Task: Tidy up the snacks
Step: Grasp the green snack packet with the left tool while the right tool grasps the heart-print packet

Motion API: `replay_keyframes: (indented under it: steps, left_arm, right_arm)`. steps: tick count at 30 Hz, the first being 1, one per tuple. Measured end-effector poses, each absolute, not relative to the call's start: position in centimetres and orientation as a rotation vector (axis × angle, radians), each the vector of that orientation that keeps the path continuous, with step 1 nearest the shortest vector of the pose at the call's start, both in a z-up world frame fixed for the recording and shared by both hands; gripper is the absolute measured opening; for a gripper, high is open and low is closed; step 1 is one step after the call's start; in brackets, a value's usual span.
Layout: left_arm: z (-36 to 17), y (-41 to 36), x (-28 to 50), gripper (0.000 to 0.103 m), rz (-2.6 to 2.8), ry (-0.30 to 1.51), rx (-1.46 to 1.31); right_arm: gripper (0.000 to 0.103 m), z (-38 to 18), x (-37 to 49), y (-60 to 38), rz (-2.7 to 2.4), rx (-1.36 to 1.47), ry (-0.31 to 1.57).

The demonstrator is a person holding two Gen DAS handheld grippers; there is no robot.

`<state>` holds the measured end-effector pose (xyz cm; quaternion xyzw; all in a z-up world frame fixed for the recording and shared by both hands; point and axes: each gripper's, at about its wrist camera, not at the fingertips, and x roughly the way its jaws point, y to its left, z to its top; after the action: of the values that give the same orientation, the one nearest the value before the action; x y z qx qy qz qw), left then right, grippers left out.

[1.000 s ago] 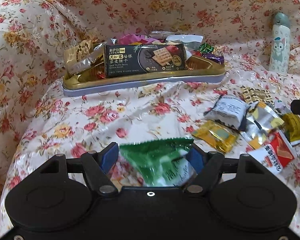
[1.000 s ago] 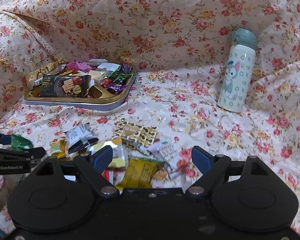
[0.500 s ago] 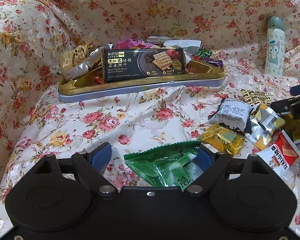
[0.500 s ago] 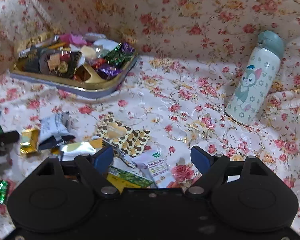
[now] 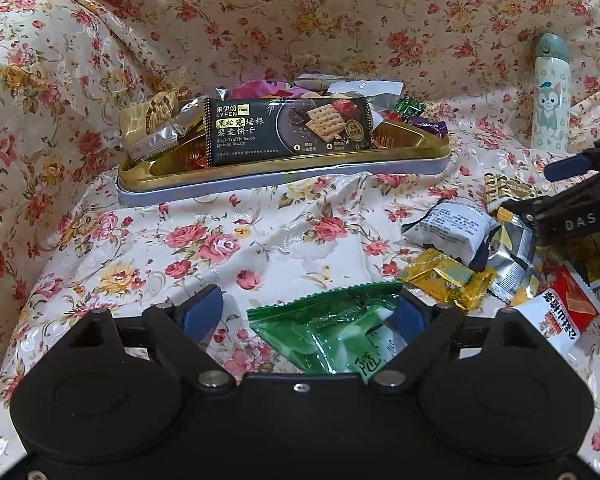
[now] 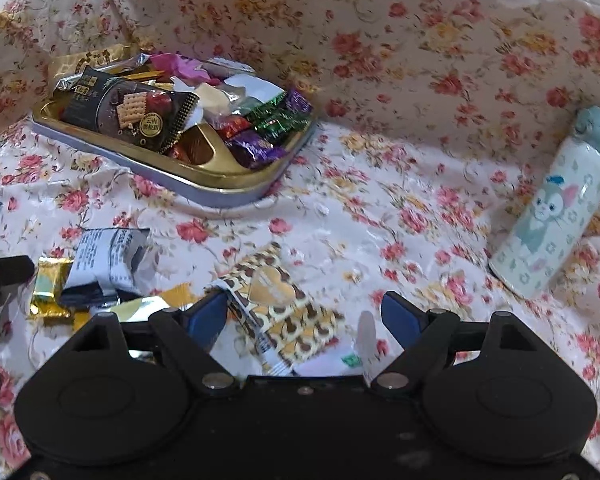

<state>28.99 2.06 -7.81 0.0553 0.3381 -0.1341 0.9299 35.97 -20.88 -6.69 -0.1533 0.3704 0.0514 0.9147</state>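
Note:
A gold tray (image 5: 236, 178) full of snacks stands at the back, with a black biscuit pack (image 5: 288, 132) across its front; it also shows in the right wrist view (image 6: 220, 184). My left gripper (image 5: 310, 314) is open; a green snack bag (image 5: 332, 328) lies on the cloth between its fingers, against the right one. Loose snacks lie to the right: a white-and-black pack (image 5: 452, 232), a gold candy (image 5: 448, 278), a red-and-white pack (image 5: 560, 312). My right gripper (image 6: 306, 318) is open over a brown-and-gold heart-print pack (image 6: 284, 312).
A flowered cloth (image 5: 260, 240) covers the seat and backrest. A white cartoon bottle (image 6: 556, 216) stands at the right against the back; it also shows in the left wrist view (image 5: 550, 92). The right gripper's body (image 5: 572, 216) reaches in from the right edge above the loose snacks.
My left gripper opened and let go of the green bag, which now lies on the cloth. My right gripper moved forward and now sits over the heart-print pack.

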Motion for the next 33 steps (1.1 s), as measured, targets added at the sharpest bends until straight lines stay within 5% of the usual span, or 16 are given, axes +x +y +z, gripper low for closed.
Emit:
replay_keyframes:
  steps: [14,33]
  left_arm:
    - [-7.8,2.0,29.0,0.090,-0.275,0.692,0.114]
    - [-7.8,1.9,29.0,0.095,-0.251,0.695,0.122]
  right_arm:
    - [0.085,-7.4,38.2,-22.5,0.118,-0.169,0.760]
    - [0.042,-8.3,35.4,-21.9,0.121,-0.096,0.652]
